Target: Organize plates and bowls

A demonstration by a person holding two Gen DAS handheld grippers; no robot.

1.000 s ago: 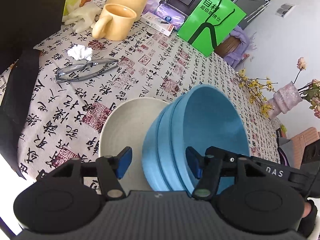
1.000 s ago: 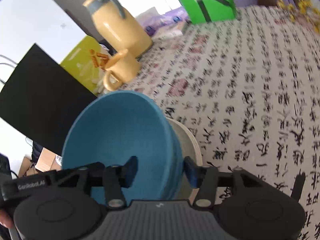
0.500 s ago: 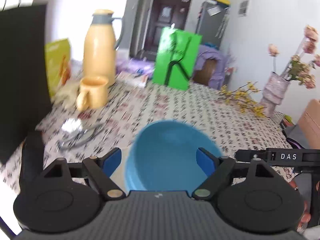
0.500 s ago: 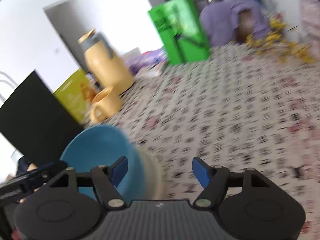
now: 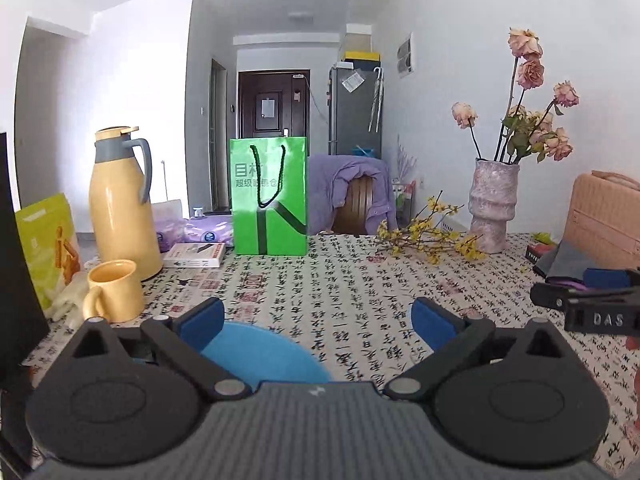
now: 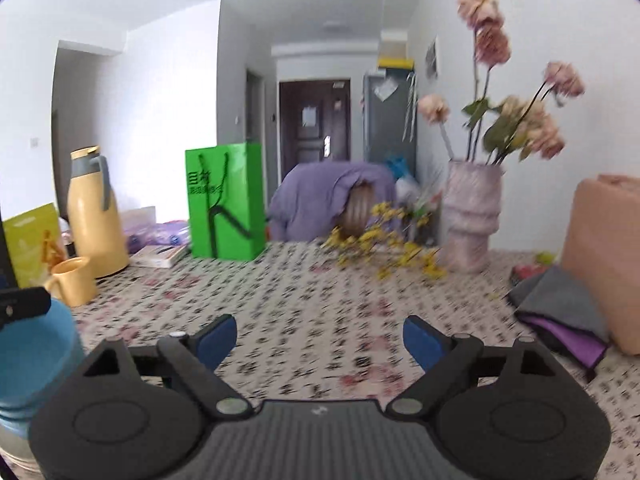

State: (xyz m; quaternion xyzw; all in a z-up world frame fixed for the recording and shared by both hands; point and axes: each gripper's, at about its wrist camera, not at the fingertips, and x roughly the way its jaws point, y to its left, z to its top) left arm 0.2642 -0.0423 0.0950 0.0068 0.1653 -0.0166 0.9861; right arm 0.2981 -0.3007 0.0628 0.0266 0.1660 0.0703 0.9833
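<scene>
The blue bowls [image 5: 264,356] sit stacked low in the left wrist view, just below and between my left gripper's [image 5: 316,320] wide-open blue pads. In the right wrist view the stack of blue bowls [image 6: 36,364] stands at the far left, on a pale plate [image 6: 12,444] whose edge shows beneath it. My right gripper [image 6: 318,338] is open and empty, raised over the tablecloth to the right of the stack. Its tip shows at the right edge of the left wrist view [image 5: 592,292].
On the calligraphy-print tablecloth [image 5: 352,292] stand a yellow mug [image 5: 116,296], a yellow thermos [image 5: 120,204], a green bag [image 5: 269,196], a vase of flowers [image 5: 494,208], yellow sprigs [image 5: 428,236] and folded cloths [image 6: 564,320] beside a pink case [image 6: 604,260].
Both grippers opened wide, let go of the blue bowls and pulled back and up. The views tilted from looking down at the bowls to looking level across the table.
</scene>
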